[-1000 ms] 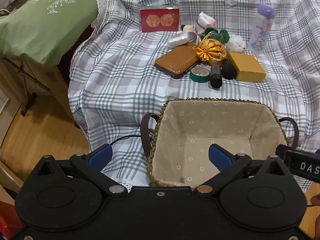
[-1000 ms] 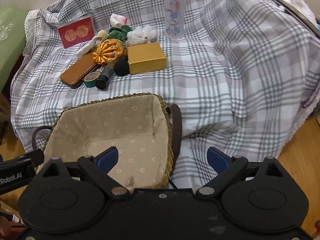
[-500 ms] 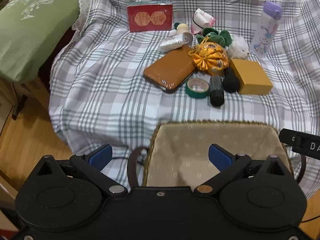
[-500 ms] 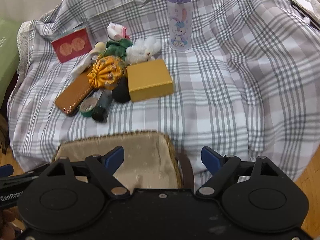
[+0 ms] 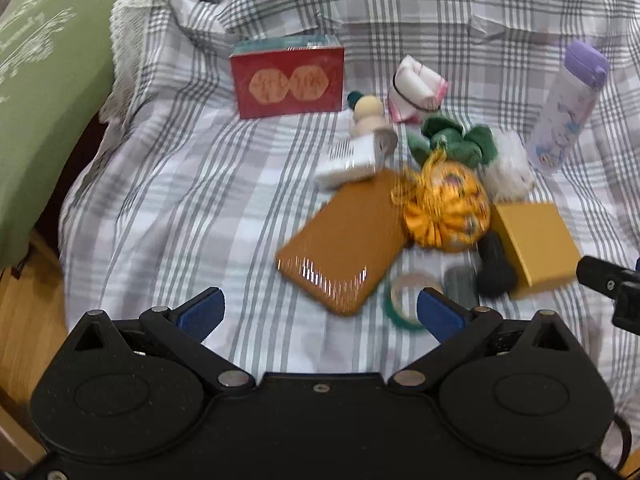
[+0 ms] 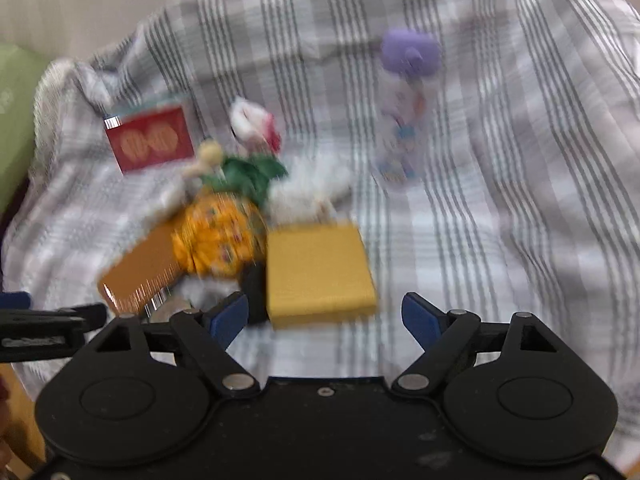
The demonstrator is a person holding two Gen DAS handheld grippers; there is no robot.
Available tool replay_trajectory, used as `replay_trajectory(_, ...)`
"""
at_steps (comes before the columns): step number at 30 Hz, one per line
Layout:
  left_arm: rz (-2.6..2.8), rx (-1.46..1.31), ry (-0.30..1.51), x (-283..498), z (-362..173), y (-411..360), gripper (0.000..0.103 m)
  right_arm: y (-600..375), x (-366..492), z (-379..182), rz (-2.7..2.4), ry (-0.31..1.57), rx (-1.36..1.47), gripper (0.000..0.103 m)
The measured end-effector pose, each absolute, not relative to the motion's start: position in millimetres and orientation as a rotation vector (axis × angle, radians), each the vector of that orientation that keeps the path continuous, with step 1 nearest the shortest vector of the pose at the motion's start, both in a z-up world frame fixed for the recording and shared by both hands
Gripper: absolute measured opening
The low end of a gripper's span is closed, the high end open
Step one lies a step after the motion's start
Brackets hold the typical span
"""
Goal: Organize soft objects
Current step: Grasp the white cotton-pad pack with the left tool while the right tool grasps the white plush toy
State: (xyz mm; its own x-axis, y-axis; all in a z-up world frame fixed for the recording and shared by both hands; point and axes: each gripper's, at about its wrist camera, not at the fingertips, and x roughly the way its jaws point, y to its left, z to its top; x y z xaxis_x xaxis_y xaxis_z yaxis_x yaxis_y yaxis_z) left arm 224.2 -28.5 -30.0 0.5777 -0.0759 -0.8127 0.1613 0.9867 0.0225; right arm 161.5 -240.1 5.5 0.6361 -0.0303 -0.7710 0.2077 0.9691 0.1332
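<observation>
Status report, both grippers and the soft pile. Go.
Left gripper open, empty. Right gripper open, empty. Orange pouch untouched on plaid cloth. Yellow box sits ahead of right fingers.

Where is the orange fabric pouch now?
In the left wrist view, the orange fabric pouch lies right of centre on the plaid cloth, between the brown case and the yellow box.

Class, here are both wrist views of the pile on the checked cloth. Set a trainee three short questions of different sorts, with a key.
1. True or false: the left gripper holds something.
2. Which lies nearest the right gripper? A. red box B. yellow box C. purple-capped bottle
3. Fill in: the orange pouch touches the brown ___.

Key: 1 false; 2 B; 3 case.
</observation>
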Motion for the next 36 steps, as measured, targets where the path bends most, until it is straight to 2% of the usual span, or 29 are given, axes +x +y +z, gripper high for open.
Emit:
replay_trajectory(1, -0.141, 0.098, 0.944, 233, -31, -30, 0.099, -242, 169, 6, -0.129, 0.853, 0.232, 0.09)
replay_trajectory(10, -0.157, 0.05, 0.963, 304, -48, -43, 0.099, -251, 242, -17, -0.135, 0.918, 0.207, 0.09)
replay_trajectory(16, -0.171, 0.034, 1.004, 338, -68, -49, 0.099, -253, 268, -30, -0.1, 0.931, 0.173, 0.088)
replay_trajectory(20, -0.164, 0.017, 1.028, 355, -81, -50, 0.099, -249, 286, -46, -0.107, 0.962, 0.134, 0.081)
replay_trajectory(31, -0.201, -0.073, 1.067, 381, -95, -48, 0.099, -252, 318, -79, -0.098, 1.03, 0.169, 0.081)
replay_trajectory(32, -0.209, -0.085, 1.067, 382, -95, -47, 0.095, -252, 319, -82, -0.101, 1.036, 0.164, 0.078)
replay_trajectory(33, -0.217, -0.094, 1.065, 382, -95, -46, 0.086, -251, 321, -83, -0.103, 1.036, 0.165, 0.074)
replay_trajectory(34, -0.228, -0.099, 1.065, 383, -95, -46, 0.083, -252, 321, -84, -0.103, 1.039, 0.167, 0.062)
replay_trajectory(36, -0.256, -0.111, 1.055, 382, -93, -45, 0.066, -252, 321, -84, -0.114, 1.038, 0.167, 0.056)
